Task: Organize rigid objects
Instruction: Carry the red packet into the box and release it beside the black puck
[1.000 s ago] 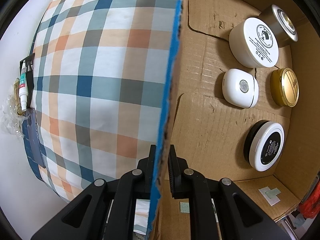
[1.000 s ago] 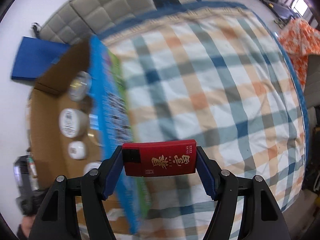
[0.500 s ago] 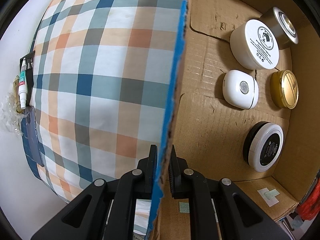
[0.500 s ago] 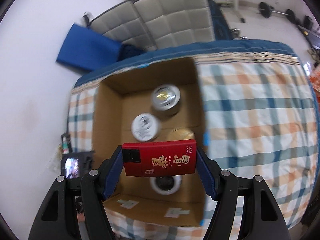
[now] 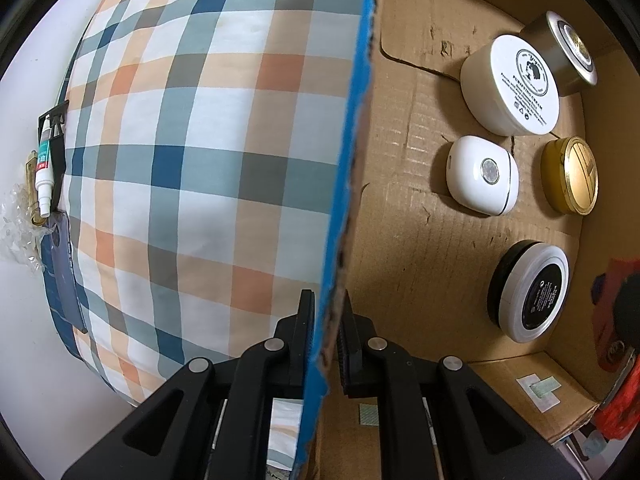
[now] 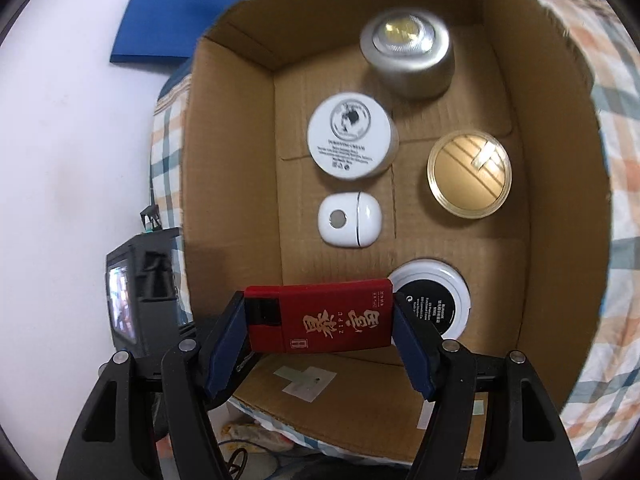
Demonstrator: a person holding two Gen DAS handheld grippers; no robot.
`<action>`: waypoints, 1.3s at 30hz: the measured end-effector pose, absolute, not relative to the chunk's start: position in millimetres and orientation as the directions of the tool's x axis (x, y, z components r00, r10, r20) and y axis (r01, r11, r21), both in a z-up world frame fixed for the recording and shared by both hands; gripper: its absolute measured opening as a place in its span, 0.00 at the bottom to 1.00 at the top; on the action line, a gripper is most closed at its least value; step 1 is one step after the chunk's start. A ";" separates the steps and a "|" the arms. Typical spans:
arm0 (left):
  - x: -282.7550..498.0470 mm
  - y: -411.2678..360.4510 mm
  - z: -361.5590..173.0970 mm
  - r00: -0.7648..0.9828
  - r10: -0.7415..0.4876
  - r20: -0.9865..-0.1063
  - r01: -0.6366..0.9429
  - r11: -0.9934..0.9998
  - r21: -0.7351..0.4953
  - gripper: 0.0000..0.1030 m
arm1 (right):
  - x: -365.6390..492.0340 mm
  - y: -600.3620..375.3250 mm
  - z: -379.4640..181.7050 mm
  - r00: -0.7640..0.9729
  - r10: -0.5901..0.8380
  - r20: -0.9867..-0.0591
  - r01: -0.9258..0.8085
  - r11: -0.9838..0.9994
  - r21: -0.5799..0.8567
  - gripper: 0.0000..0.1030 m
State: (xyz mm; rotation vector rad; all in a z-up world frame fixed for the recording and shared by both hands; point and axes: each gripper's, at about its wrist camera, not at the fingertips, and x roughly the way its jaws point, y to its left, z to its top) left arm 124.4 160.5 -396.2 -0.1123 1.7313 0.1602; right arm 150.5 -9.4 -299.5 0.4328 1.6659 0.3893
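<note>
One open brown cardboard box [image 6: 236, 184] on a plaid bedspread [image 5: 192, 152] holds five containers: a silver metal tin [image 6: 408, 56], a white round cream jar [image 6: 350, 140], a gold-lidded jar [image 6: 469, 174], a black-and-white round jar [image 6: 434, 306] and a small white rounded case [image 6: 349, 220]. Only the left wrist view shows the left gripper [image 5: 325, 320] pinching the box's blue-edged wall, with a white tube [image 5: 44, 176] beyond the bedspread. Only the right wrist view shows clearly the one red rectangular packet [image 6: 318, 322], clamped crosswise between the right gripper's [image 6: 318, 328] blue pads above the box's near end.
</note>
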 end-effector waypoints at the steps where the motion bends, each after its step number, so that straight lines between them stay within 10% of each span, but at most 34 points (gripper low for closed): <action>1: 123.9 160.1 -397.1 -0.167 0.016 -0.986 -0.164 0.985 0.044 0.08 | 151.2 -11.0 -302.4 -0.124 0.502 -0.856 0.069 0.865 0.497 0.70; 24: 126.5 153.5 -402.4 -0.174 0.021 -0.984 -0.149 0.988 0.047 0.08 | 151.6 4.8 -348.7 -0.216 0.600 -0.770 0.169 0.800 0.576 0.71; 39: 131.2 152.1 -400.2 -0.172 0.020 -0.985 -0.151 0.987 0.047 0.08 | 152.9 -9.3 -339.1 -0.189 0.558 -0.808 0.151 0.830 0.538 0.89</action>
